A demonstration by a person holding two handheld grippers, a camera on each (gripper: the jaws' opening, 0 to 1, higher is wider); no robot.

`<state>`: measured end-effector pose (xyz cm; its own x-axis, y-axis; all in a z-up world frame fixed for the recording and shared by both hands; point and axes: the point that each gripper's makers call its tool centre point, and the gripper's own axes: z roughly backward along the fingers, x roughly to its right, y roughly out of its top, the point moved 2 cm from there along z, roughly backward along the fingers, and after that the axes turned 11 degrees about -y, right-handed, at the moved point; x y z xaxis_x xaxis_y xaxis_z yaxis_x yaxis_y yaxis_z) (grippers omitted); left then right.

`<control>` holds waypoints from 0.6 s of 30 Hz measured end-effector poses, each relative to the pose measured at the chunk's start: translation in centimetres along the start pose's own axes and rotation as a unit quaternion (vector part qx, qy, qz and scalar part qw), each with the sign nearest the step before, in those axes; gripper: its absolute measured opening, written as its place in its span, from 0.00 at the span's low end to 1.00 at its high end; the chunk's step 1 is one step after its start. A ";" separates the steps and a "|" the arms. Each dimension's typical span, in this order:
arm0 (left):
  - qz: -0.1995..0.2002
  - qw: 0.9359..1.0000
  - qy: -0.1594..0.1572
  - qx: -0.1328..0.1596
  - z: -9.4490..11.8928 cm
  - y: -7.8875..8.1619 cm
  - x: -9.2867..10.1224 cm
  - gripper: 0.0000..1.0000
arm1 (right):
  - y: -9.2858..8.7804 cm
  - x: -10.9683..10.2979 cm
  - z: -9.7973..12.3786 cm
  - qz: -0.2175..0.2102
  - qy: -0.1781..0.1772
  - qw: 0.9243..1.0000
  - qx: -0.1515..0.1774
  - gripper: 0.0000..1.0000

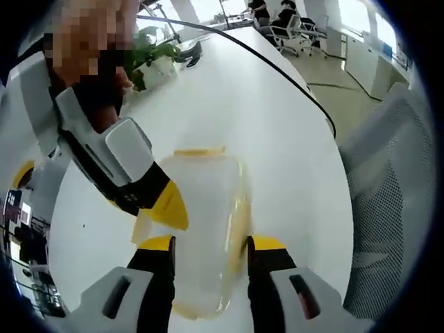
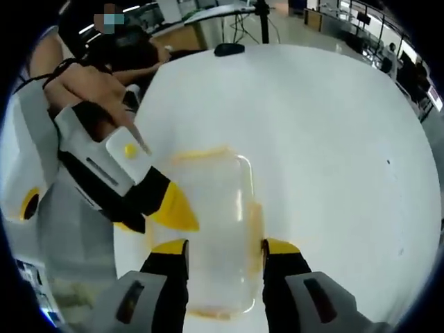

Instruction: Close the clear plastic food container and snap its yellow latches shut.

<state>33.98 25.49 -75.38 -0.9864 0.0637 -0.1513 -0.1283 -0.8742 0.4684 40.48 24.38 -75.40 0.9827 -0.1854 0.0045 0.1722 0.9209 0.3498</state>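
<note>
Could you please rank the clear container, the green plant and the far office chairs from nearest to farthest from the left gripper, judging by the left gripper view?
1. Clear container, right at the left gripper's jaws.
2. Green plant, farther up the white table, upper left.
3. Office chairs, beyond the table's far end, at the top.

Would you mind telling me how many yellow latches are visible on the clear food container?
4 yellow latches: far edge, right side, near edge, and left side, which is partly hidden behind the left claw.
</note>
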 end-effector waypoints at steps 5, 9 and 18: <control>0.007 1.000 0.000 -0.003 -0.1 -0.1 -0.1 0.37 | 0.2 0.5 -0.1 -0.015 -0.001 1.000 -0.018 0.32; 0.006 1.000 0.005 -0.011 -0.5 -0.2 -0.3 0.34 | 0.4 0.2 0.1 -0.010 0.003 0.999 -0.033 0.31; 0.001 1.000 -0.001 -0.009 -0.2 -0.1 -0.2 0.34 | -0.2 0.5 -0.2 -0.015 0.004 0.999 -0.046 0.31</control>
<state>34.20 25.45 -75.57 -0.9869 0.0627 -0.1489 -0.1244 -0.8833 0.4521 40.91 24.16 -75.69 0.9774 -0.2111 -0.0120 0.2068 0.9424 0.2630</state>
